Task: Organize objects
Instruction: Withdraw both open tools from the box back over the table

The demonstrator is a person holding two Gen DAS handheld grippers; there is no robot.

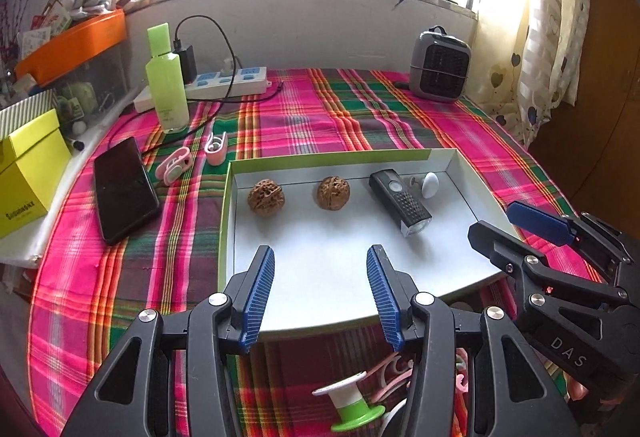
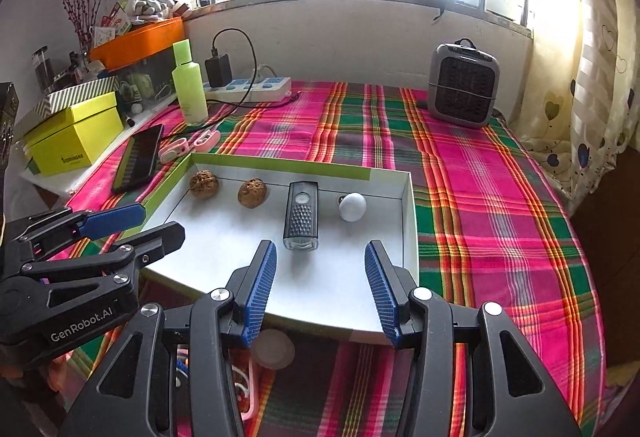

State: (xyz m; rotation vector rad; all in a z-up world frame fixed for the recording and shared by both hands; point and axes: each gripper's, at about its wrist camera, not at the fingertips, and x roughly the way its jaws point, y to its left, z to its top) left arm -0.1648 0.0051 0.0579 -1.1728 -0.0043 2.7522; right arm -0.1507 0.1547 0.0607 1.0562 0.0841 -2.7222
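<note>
Tray holds two walnuts, one bike light, one white egg-shaped piece. Left gripper, right gripper hover at tray's near edge, jaws wide apart, empty.

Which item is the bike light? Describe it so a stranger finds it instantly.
Find the shallow white tray with green edges on the plaid tablecloth. Four things line its far side: two walnuts, then the bike light, then a white egg-shaped piece. The light is the only black, oblong, textured one.
</note>
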